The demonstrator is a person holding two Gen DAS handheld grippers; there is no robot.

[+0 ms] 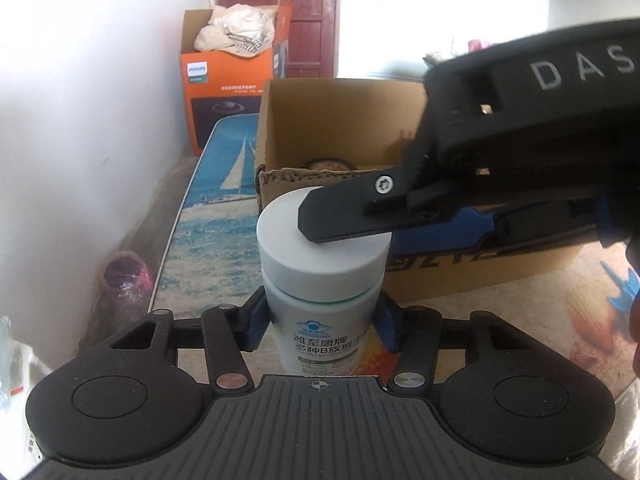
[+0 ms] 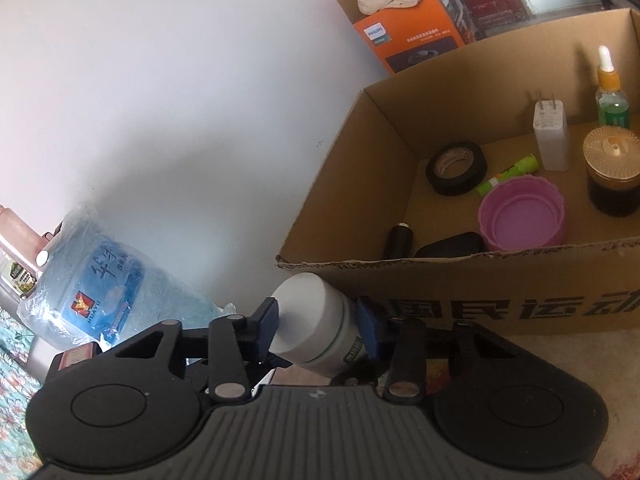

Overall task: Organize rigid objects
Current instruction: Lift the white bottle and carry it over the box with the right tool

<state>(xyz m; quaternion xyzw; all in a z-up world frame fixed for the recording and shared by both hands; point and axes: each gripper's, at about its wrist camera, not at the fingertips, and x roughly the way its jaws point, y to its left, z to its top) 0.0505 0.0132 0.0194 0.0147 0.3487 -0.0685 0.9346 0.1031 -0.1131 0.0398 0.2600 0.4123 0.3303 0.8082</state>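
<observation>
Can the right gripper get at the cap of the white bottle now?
Probably yes: the right gripper already has its pads at the cap, with nothing between. The left gripper holds the bottle lower down.

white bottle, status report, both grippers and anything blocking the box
Left gripper shut on white bottle body, upright. Right gripper shut on its cap. Cardboard box right behind, open, partly filled. Nothing in the way.
</observation>
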